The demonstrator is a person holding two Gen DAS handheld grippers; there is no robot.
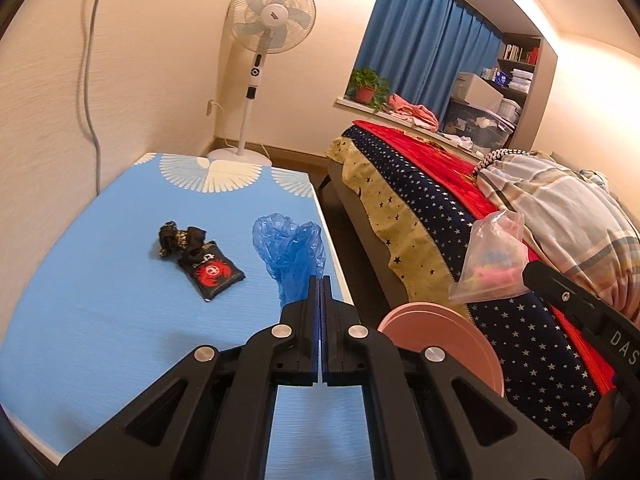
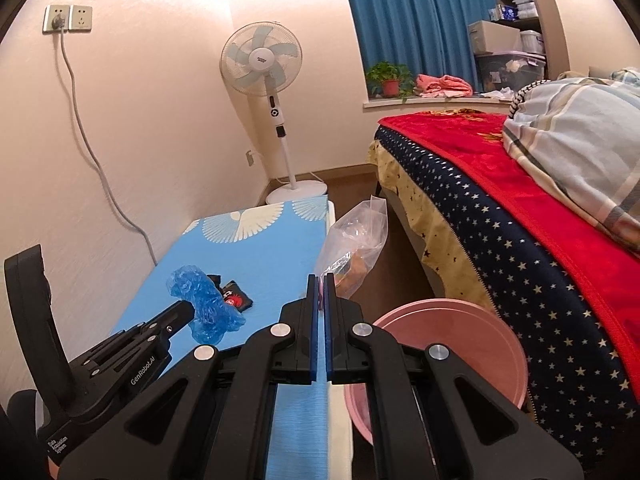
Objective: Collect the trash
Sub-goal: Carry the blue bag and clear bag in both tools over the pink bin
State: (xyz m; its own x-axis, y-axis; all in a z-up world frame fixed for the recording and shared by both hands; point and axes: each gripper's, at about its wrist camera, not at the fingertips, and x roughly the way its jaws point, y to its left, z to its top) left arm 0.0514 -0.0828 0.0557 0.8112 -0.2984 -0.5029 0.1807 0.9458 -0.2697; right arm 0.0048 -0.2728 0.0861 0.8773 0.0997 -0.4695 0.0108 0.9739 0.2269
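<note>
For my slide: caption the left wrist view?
Left gripper pinches blue plastic bag beside black snack wrappers on blue table.

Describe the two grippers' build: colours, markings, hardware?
Both identical: matte black plastic linkage arms with triangular cut-outs, round silver pivot pins, and blue pads lining the finger faces. The left gripper body carries white "GenRobot.AI" lettering; the right gripper shows white "DAS". No cables or sleeves visible.

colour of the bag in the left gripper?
Translucent blue bag, pinched in the left gripper; clearest in left wrist view.
</note>
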